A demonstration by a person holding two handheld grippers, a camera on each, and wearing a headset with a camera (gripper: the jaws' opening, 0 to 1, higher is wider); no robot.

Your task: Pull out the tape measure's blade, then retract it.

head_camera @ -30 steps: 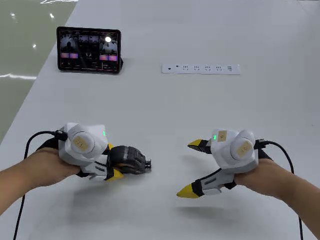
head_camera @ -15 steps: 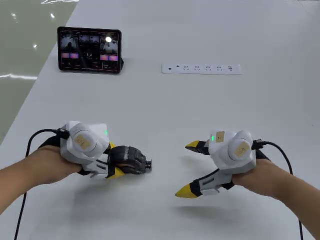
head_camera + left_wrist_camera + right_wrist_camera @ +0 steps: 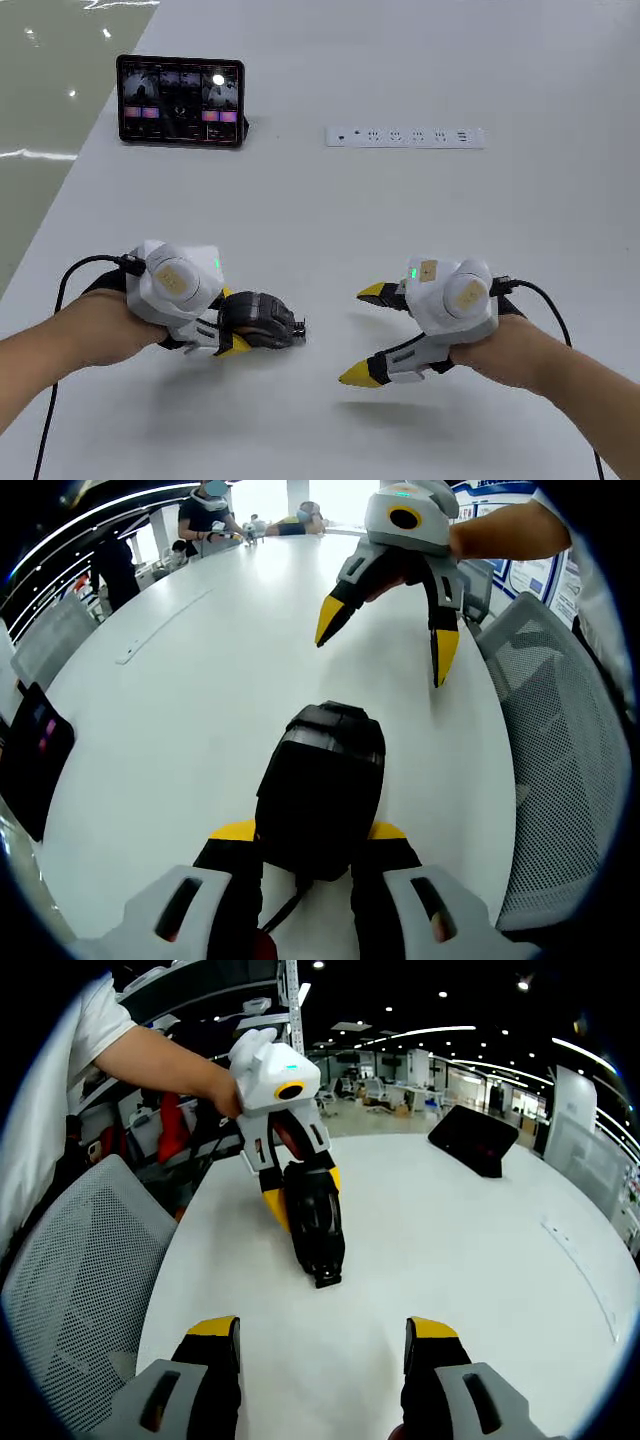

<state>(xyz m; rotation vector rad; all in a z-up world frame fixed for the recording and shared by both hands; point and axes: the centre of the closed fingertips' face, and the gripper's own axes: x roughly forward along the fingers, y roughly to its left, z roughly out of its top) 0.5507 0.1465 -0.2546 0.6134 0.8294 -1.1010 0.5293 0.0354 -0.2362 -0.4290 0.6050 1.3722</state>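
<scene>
A black tape measure (image 3: 258,319) stands on the white table at the lower left, its blade tab end pointing right. My left gripper (image 3: 232,323) is shut on the tape measure (image 3: 320,790), with yellow-tipped jaws on both its sides. My right gripper (image 3: 367,334) stands open to the right of it, jaws pointing left, a short gap away from the tab. Through the right gripper view the tape measure (image 3: 317,1218) lies ahead between the spread jaws of the right gripper (image 3: 325,1328), with the left gripper (image 3: 283,1165) behind it. The right gripper (image 3: 385,625) also faces me in the left gripper view.
A tablet (image 3: 180,100) stands propped at the far left of the table (image 3: 320,210). A white power strip (image 3: 404,137) lies flat at the far middle. Cables trail back from both grippers. A mesh chair (image 3: 75,1280) stands beside the table.
My right gripper has moved left, closer to the tape measure. The left gripper and the tape measure have stayed in place.
</scene>
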